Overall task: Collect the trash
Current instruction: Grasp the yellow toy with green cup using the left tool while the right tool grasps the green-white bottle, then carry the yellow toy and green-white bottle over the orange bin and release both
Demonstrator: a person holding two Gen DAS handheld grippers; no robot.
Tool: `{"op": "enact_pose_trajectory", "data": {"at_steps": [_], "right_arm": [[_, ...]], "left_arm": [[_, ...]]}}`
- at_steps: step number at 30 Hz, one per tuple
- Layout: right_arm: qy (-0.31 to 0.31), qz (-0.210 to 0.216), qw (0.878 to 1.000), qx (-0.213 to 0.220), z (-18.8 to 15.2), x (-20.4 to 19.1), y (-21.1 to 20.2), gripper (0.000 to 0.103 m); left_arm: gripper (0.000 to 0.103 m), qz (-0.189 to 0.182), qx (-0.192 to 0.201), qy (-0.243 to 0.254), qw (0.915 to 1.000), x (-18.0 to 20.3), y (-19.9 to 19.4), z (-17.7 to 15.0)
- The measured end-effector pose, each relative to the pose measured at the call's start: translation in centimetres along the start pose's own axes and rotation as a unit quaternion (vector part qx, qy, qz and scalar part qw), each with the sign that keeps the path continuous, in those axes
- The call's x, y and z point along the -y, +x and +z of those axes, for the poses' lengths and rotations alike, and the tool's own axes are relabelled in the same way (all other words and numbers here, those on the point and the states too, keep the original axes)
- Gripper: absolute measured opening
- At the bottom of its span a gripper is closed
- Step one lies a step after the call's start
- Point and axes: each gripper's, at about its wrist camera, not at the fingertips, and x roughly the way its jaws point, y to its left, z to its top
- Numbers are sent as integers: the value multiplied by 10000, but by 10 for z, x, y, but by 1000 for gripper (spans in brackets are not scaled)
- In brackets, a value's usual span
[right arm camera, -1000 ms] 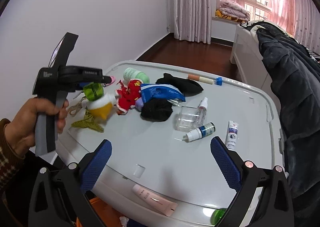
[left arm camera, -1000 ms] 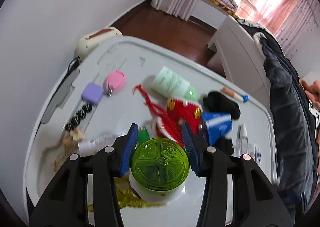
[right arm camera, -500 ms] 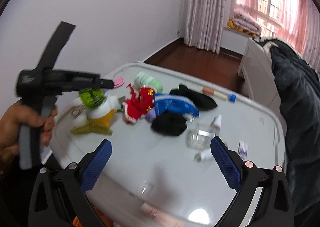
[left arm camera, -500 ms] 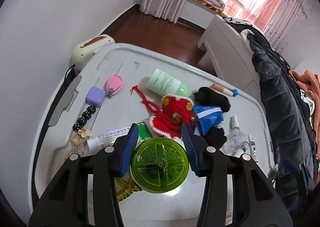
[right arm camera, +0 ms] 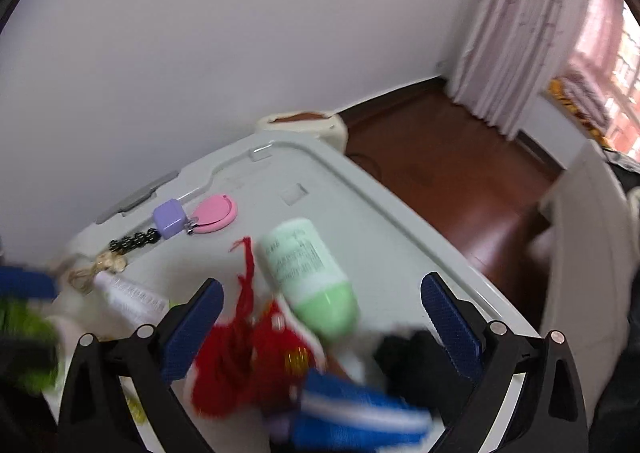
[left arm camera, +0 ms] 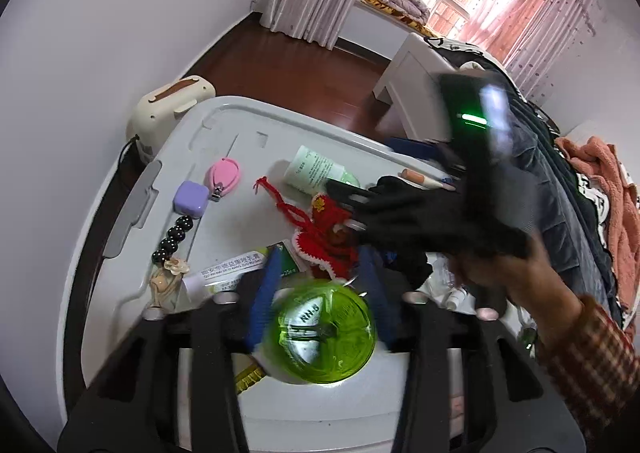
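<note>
My left gripper holds a white container with a clear green lid above the grey bin lid. Its jaws are closing with the container between them, and the lid looks tilted and blurred. My right gripper is open wide and hangs over the red knitted piece and the white bottle with a pale green cap. In the left wrist view the right gripper is a black blur held by a hand in a checked sleeve.
On the bin lid lie a pink nail clipper, a purple box, black beads, a white tube, a blue pack and black cloth. A cream appliance stands behind it, a bed with dark clothes to the right.
My right gripper swung fast to the left, from the table's near edge to above the red knit and bottle. The left gripper's jaws narrowed and the green lid tipped.
</note>
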Motion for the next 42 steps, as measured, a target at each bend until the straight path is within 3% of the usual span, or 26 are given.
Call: {"op": "enact_pose_trajectory", "data": {"at_steps": [3,4,8,9,11,14,19,22,28,30,36,42], "right_arm": [[-204,148,9992,-314,13,-5,30,97],[-263,108,9987,-425,15,-7,37,90],[-228,112,9960,-861,15,-8,59,83],[-186,137,9955,-920,14,-6,62,80],[-122,182,9937,-1097,11,-6,71,63],[274,334,9937,-1033,7,4,68,56],[784,267,9948,-585,12,23,31,54],[1038,290,9939,-241,16,35,-2,53],[1161,323,9924,234,9,42,-66,53],[1126,299,9927,296,0,39,-85,51],[1171,170,9927,250,-36,32,-117,47],[1381,78,9902,190,-73,18,-144,47]], "left_arm": [[26,80,100,107,9999,0,-3,3],[26,92,100,103,9999,-1,-3,3],[26,88,-134,44,9999,-6,9,0],[26,87,-151,30,9998,-7,9,0],[27,108,-140,-48,9998,-11,9,1],[37,206,-167,-161,9995,-17,10,3],[58,323,-384,-79,9987,-14,28,2],[61,616,-432,233,9969,-2,44,3],[61,1047,-888,644,9884,3,91,3],[48,1142,-813,731,9874,4,93,2],[46,876,-576,420,9936,-3,64,1],[46,580,-415,425,9966,7,30,-6]]}}
